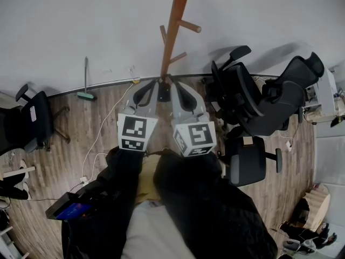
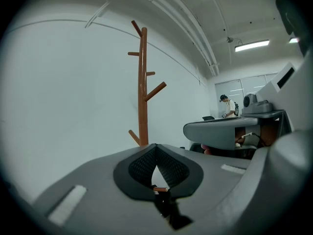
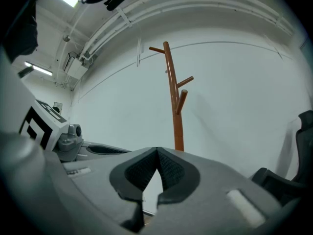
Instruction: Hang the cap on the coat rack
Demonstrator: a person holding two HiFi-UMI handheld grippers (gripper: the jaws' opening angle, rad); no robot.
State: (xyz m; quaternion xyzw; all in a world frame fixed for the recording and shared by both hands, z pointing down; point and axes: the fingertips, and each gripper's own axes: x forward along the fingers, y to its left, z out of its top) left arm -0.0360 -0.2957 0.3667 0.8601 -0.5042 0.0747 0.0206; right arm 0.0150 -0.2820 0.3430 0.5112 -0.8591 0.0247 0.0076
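Head view: coat rack point(image 1: 171, 36) upright against far white wall point(image 1: 81, 26), base just beyond tips of both grippers. Left gripper point(image 1: 156, 85) and right gripper point(image 1: 174, 85) side by side, near, each with jaws closed tip to tip, nothing between. Wood floor point(image 1: 64, 155) open left of rack as far as long-handled tool point(image 1: 86, 80) leaning on wall. Black office chairs point(image 1: 259, 101) crowd right side, near rack.

Head view looks steeply down over left gripper point(image 1: 156, 84) and right gripper point(image 1: 173, 84); gripper views face forward along the jaws; all share the coat rack point(image 1: 171, 36) ahead.
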